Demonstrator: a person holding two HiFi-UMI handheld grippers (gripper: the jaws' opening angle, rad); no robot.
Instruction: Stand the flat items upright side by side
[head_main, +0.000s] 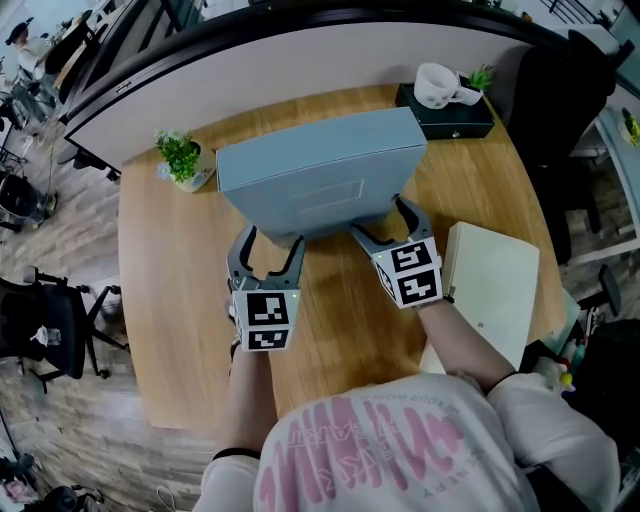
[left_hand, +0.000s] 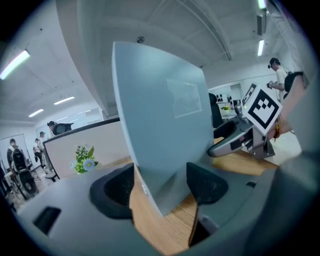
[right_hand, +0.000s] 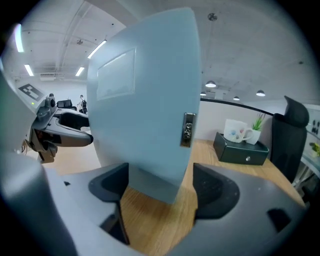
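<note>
A flat blue-grey box (head_main: 320, 170) stands upright on the wooden table (head_main: 180, 300), its broad face toward me. My left gripper (head_main: 271, 240) straddles its lower left corner; in the left gripper view the box (left_hand: 160, 125) sits between the pads of the left gripper (left_hand: 160, 185), close to both, with no firm squeeze visible. My right gripper (head_main: 380, 215) straddles the lower right corner; in the right gripper view the box (right_hand: 145, 115) reaches into the right gripper (right_hand: 160, 187) with a strip of wood showing beside the right pad. A cream flat item (head_main: 490, 290) lies flat at the right.
A small potted plant (head_main: 180, 155) stands at the table's back left. A black box (head_main: 450, 120) with a white mug (head_main: 437, 85) on it sits at the back right. A curved partition runs behind the table. A black office chair (head_main: 50, 330) stands at the left.
</note>
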